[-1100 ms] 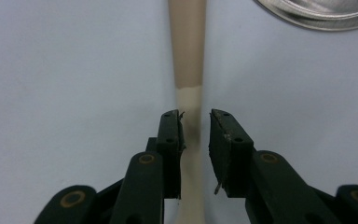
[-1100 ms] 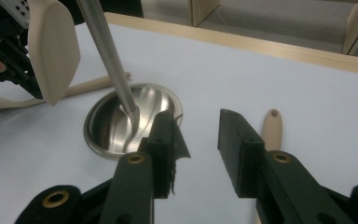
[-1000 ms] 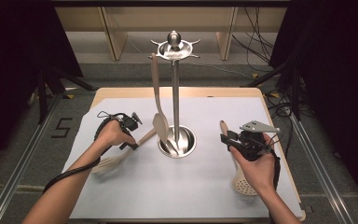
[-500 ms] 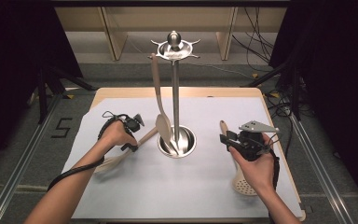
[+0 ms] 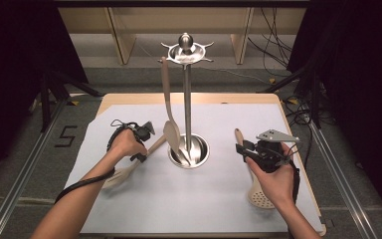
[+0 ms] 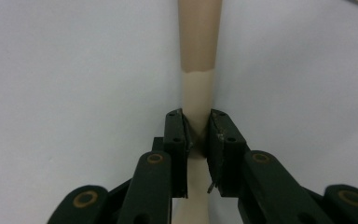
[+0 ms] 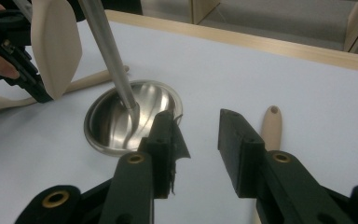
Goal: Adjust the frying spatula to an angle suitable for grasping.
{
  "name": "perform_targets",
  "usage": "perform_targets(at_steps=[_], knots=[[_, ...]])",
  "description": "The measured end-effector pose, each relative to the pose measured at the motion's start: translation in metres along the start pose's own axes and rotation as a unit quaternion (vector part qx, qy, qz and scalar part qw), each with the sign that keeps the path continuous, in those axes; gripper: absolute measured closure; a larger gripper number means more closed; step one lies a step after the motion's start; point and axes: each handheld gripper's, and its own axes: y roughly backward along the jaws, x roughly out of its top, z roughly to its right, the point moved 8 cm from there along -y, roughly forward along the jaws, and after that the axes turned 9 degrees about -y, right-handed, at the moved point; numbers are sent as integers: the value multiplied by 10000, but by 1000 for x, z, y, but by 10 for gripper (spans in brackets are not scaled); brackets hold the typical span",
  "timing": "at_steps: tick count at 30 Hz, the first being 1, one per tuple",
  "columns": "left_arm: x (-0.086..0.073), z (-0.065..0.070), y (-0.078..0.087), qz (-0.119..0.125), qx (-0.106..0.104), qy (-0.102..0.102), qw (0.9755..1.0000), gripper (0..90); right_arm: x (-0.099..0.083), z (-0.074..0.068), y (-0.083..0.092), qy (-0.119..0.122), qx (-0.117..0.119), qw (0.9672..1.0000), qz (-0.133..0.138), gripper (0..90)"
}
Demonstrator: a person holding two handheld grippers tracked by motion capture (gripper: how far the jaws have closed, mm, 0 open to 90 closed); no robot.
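Left gripper (image 5: 146,142) clamped on the handle of a beige spatula (image 5: 129,167); right gripper (image 5: 243,149) held open.

The left jaws have just been closing, and the spatula handle (image 6: 196,100) is pinched between the pads, the spatula lying flat on the white sheet (image 5: 189,204) at 9 o'clock from the steel stand (image 5: 188,99). A wooden spoon (image 5: 170,130) is hung from the stand's top. The right jaws are parted over the sheet, nothing between them; a slotted spoon (image 5: 258,196) is laid at 4 o'clock from the stand's base.
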Motion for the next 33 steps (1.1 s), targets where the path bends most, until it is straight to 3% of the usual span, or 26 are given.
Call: perform_targets(at_steps=[3, 6, 8, 9, 10, 11, 13, 17, 19, 20, 21, 24, 25, 26, 27, 29, 30, 31, 32, 33], knots=[[-2, 0, 1, 306, -25, 166, 9994, 779, 0, -3, 0, -208, 21, 9998, -34, 671], [-5, -2, 6, 550, -58, 336, 9979, 780, 1, 0, 1, 24, 20, 10000, -24, 671], [-7, -3, 10, 751, -73, 434, 9962, 780, 1, -2, 1, -68, -6, 10000, 15, 672], [-8, -3, 13, 918, -83, 530, 9943, 779, 1, -1, 1, -7, -9, 10000, 11, 672], [-8, -4, 14, 1064, -79, 611, 9924, 779, 1, -3, 1, -161, 20, 9999, 5, 672], [-10, -4, 18, 1138, -88, 620, 9915, 779, 1, -2, 1, -121, 16, 9999, 40, 673], [-12, -5, 24, 1478, -65, 764, 9860, 779, 1, -3, 1, -132, 21, 9999, 30, 673], [-20, -9, 34, 1884, 119, 886, 9780, 779, 3, -4, 0, -99, 56, 9999, 116, 673], [-24, -10, 38, 2161, 174, 1012, 9710, 779, 3, -4, 0, -98, 56, 9998, 145, 673], [-26, -9, 39, 2229, 176, 1018, 9693, 779, 5, -2, 0, 61, 18, 9998, 175, 673], [-29, -9, 42, 2322, 223, 1044, 9668, 779, 5, -2, 0, 66, 26, 9998, 179, 673], [-33, -7, 47, 2635, 325, 1155, 9572, 779, 5, -3, 2, 51, -19, 9999, 131, 674], [-33, -7, 49, 2776, 367, 1226, 9521, 779, 3, -6, 2, -130, 21, 9999, 76, 674], [-34, -6, 51, 2878, 400, 1247, 9487, 779, 4, -4, 1, -34, -33, 9999, 132, 674], [-36, -6, 54, 2967, 429, 1268, 9455, 779, 4, -7, 1, -90, 5, 9999, 144, 674], [-40, -5, 60, 3083, 445, 1260, 9419, 779, 4, -7, 2, -18, 23, 9999, 120, 674], [-42, -5, 63, 3118, 456, 1207, 9414, 779, 5, -9, 1, -69, 61, 9998, 197, 674], [-45, -4, 65, 3151, 465, 1182, 9405, 779, 7, -7, 1, 93, 34, 9997, 244, 674], [-46, -2, 68, 3245, 479, 1183, 9372, 779, 7, -7, 2, 132, 16, 9996, 264, 674], [-47, -1, 71, 3354, 514, 1217, 9328, 779, 6, -10, 1, -1, 85, 9997, 228, 674]])
